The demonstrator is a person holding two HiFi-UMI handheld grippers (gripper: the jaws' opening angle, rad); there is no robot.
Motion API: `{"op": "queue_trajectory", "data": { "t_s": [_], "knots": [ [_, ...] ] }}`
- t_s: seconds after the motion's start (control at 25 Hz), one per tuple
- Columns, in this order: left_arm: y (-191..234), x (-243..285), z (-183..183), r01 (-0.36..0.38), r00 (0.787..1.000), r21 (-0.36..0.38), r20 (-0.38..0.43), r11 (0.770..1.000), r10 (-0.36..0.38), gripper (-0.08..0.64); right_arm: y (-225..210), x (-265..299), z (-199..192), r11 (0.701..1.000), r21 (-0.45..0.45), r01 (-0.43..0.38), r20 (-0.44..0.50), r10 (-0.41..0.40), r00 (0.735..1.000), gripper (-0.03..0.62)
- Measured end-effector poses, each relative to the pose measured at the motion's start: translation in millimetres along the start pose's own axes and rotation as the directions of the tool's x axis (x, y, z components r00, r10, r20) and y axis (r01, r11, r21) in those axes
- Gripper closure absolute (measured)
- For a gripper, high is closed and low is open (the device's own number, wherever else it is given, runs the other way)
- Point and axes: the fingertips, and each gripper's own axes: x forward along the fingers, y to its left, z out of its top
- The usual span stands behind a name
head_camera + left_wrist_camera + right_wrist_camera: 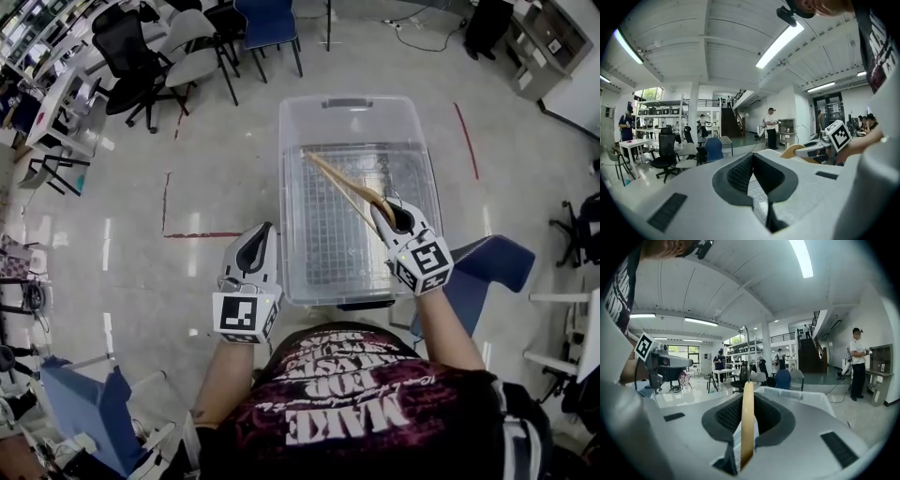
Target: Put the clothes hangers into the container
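Observation:
A clear plastic container (pixel 349 101) with a grid-patterned bottom stands on the floor in front of me. My right gripper (pixel 382 208) is shut on a wooden clothes hanger (pixel 342 183), which slants up and to the left over the container's right half. In the right gripper view the hanger (pixel 747 418) stands on edge between the jaws, its metal hook rising above it. My left gripper (pixel 267 228) hangs by the container's near left corner, shut, with nothing in it. From the left gripper view, the right gripper (pixel 820 149) shows at the right with the hanger's end (pixel 790 151).
Office chairs (pixel 192 52) and desks crowd the far left. A blue chair (pixel 492 262) stands close to the container's right side, another blue one (pixel 89 403) at my lower left. Red tape lines (pixel 202 234) mark the floor. People stand far off in the room.

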Motion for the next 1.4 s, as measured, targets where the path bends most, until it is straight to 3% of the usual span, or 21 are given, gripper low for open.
{"op": "queue_trajectory", "data": {
  "t_s": [0.48, 0.72, 0.92, 1.04, 1.08, 1.16, 1.2, 1.28, 1.4],
  "knots": [
    [11.4, 0.6, -18.2, 0.004, 1.000, -0.015, -0.028, 1.000, -0.005, 0.554, -19.3, 49.8, -120.4, 0.996, 0.081, 0.022, -0.258, 0.000, 0.966, 0.532],
    [12.5, -1.2, -25.0, 0.018, 0.999, -0.017, -0.041, 1.000, -0.018, 0.554, -16.6, 69.1, -182.4, 0.998, 0.062, 0.004, -0.395, 0.020, 0.919, 0.531],
    [13.9, -0.4, -25.4, 0.021, 0.999, -0.019, -0.044, 1.000, -0.022, 0.554, -6.4, 82.5, -224.2, 0.992, 0.113, -0.063, -0.495, 0.111, 0.862, 0.531],
    [11.9, -0.4, -25.4, 0.024, 0.999, -0.018, -0.044, 1.000, -0.024, 0.554, -9.1, 88.6, -236.3, 0.982, 0.180, -0.059, -0.484, 0.141, 0.863, 0.526],
    [9.9, -0.9, -26.4, 0.026, 0.999, -0.019, -0.047, 0.999, -0.027, 0.554, -11.8, 89.4, -242.1, 0.975, 0.217, -0.041, -0.486, 0.145, 0.862, 0.516],
    [4.8, -0.7, -28.2, 0.033, 0.998, -0.020, -0.053, 0.999, -0.034, 0.554, -18.9, 87.9, -263.1, 0.954, 0.299, 0.019, -0.530, 0.149, 0.835, 0.428],
    [2.3, 0.7, -27.5, 0.035, 0.998, -0.020, -0.055, 0.999, -0.036, 0.554, -23.2, 85.4, -273.1, 0.946, 0.321, 0.052, -0.560, 0.145, 0.816, 0.362],
    [-2.9, 4.0, -23.9, 0.043, 0.998, -0.016, -0.053, 0.999, -0.044, 0.554, -31.3, 76.1, -280.7, 0.943, 0.318, 0.100, -0.596, 0.117, 0.794, 0.311],
    [-10.2, 5.1, -18.7, 0.050, 0.998, -0.011, -0.041, 0.999, -0.051, 0.554, -38.3, 55.4, -265.6, 0.953, 0.278, 0.121, -0.586, 0.069, 0.807, 0.273]
  ]
}}
